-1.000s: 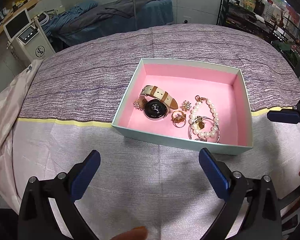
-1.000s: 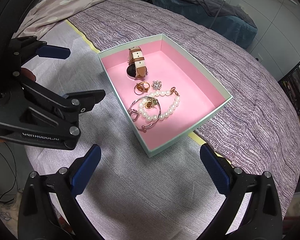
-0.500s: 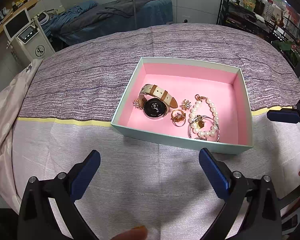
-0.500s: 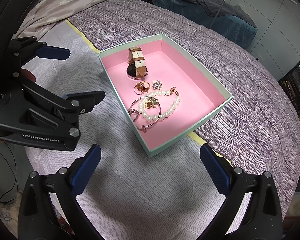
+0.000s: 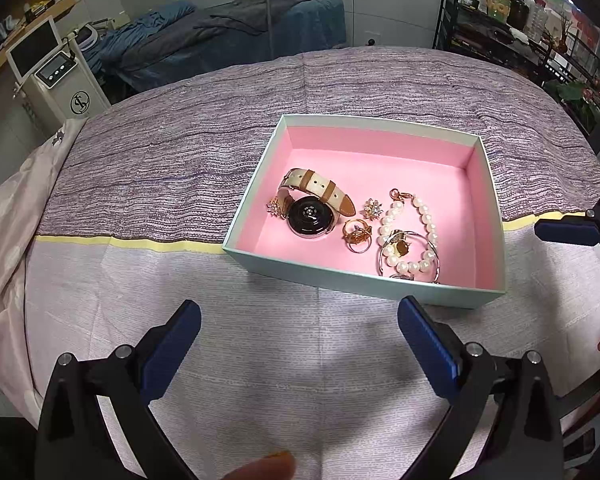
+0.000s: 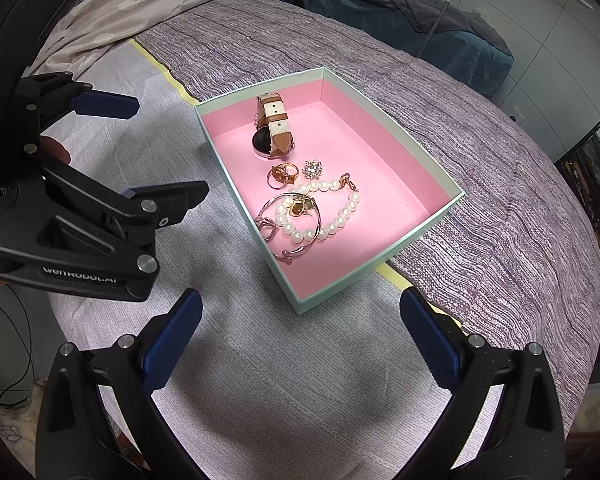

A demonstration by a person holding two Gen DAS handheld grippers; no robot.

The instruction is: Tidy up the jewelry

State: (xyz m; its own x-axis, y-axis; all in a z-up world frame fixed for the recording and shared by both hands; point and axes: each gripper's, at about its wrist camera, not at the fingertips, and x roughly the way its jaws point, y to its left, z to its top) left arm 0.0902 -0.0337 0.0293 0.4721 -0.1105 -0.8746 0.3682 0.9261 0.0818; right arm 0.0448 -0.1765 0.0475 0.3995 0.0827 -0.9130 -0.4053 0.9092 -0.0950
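**Jewelry gathered in the box, both tongs empty**

The left gripper (image 5: 299,330) and right gripper (image 6: 299,322) both hung released, jaws wide apart and grasping nothing, over the pale cloth (image 5: 260,340) just short of the box (image 5: 380,280). The box sat across the yellow stripe (image 5: 140,243) where the pale cloth met the purple weave.

All the jewelry lay on the pink floor, bunched toward the near wall and the left side. The watch (image 5: 310,216) rested face up, its strap (image 5: 320,188) folded behind the dial; in the left view the strap's long axis ran from upper left to lower right, its tip pointing toward the crystal brooch (image 5: 373,209). A ring (image 5: 356,234) lay just beside the dial. The pearl bracelet (image 5: 410,232) lay in an open loop with its clasp toward the far wall, and a thin bangle (image 6: 296,220) overlapped its near end, with a small gold piece (image 6: 298,207) inside the ring of the bangle.

The main risk looked to be that tangle: a pinch on the pearls would probably drag the bangle and gold piece along, or spill them over the low wall. Wide pads could also slip off the ring, and a push against the wall might slide the light box on the cloth.
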